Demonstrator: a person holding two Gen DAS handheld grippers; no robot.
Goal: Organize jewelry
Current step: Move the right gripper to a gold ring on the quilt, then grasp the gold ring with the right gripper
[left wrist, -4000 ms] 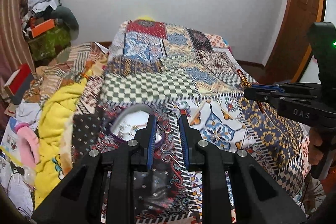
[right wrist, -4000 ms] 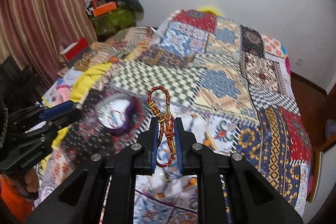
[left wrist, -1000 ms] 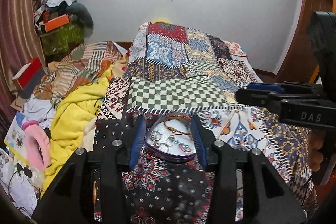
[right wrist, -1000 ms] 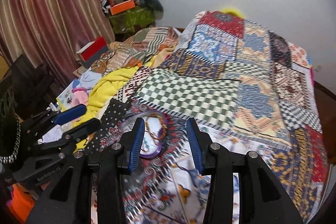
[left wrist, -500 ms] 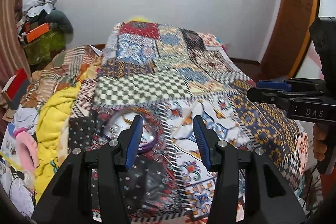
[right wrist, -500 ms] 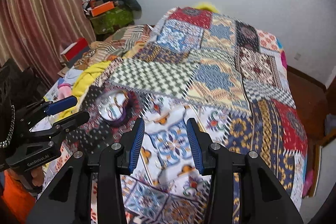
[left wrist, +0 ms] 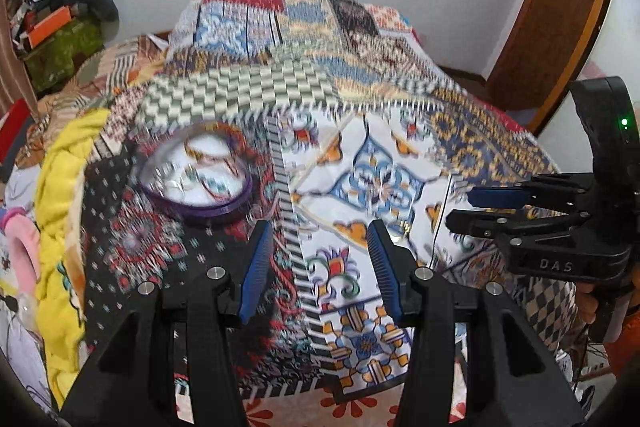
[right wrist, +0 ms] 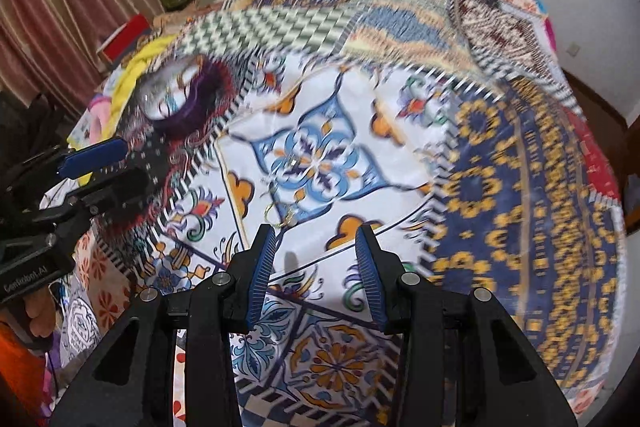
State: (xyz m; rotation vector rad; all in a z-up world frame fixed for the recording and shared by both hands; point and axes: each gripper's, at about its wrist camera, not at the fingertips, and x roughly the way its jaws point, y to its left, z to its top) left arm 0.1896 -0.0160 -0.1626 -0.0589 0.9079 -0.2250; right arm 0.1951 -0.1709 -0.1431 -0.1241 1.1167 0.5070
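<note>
Grippers compared with 4 s earlier: right gripper, then clamping a bracelet, now gapes empty; left gripper likewise wide open, holding nothing.

The near stretch of the patchwork-covered bed lies flat and free between both spread jaws. A purple-rimmed round jewellery dish stands at its left, a thin gold earring lies just ahead, and a yellow crumpled blanket crowds the left edge.
</note>
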